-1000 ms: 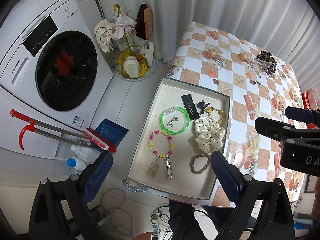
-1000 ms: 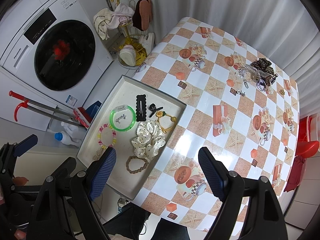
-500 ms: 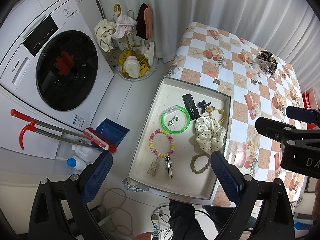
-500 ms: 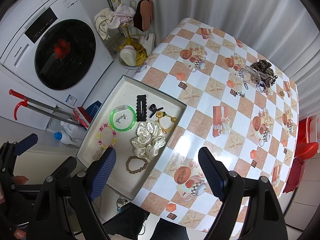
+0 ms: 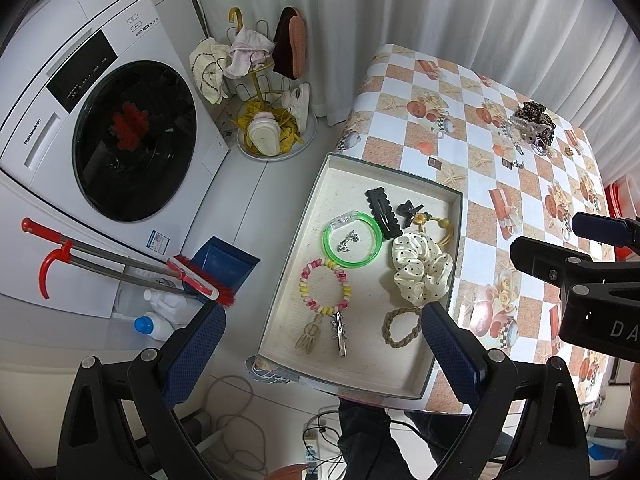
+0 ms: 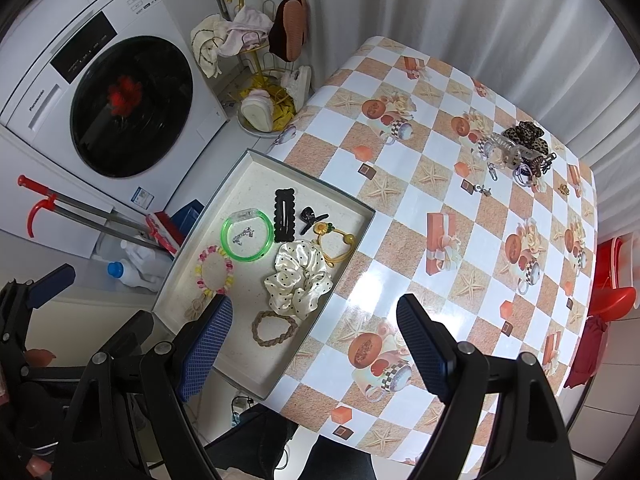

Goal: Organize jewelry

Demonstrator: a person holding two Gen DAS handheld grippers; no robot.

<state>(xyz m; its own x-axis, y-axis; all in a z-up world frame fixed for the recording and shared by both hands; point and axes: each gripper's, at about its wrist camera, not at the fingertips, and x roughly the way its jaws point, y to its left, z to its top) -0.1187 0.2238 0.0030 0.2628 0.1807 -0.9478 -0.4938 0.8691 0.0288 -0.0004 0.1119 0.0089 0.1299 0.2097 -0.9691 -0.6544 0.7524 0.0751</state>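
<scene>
A shallow cream tray (image 5: 457, 216) (image 6: 240, 162) lies on the table's left end. It holds a green bangle (image 5: 352, 240) (image 6: 247, 239), a pink-yellow bead bracelet (image 5: 325, 288), a black clip (image 5: 383, 213), a polka-dot scrunchie (image 5: 420, 270) (image 6: 299, 279), a braided band (image 6: 275, 328) and metal clips. A pile of loose jewelry with a leopard claw clip (image 5: 530, 124) (image 6: 520, 148) lies at the table's far end. My left gripper (image 5: 322, 344) and right gripper (image 6: 314, 336) are open and empty, high above the tray.
The table has a checkered cloth (image 6: 440, 184). A washing machine (image 5: 100, 120) stands at left, with a broom and dustpan (image 5: 192, 276), bottles and a gold rack of shoes (image 5: 268, 92) on the floor. A red stool (image 6: 610, 296) stands at right.
Both views have shifted very slightly; the grippers stay open and nothing on the table or in the tray has moved.
</scene>
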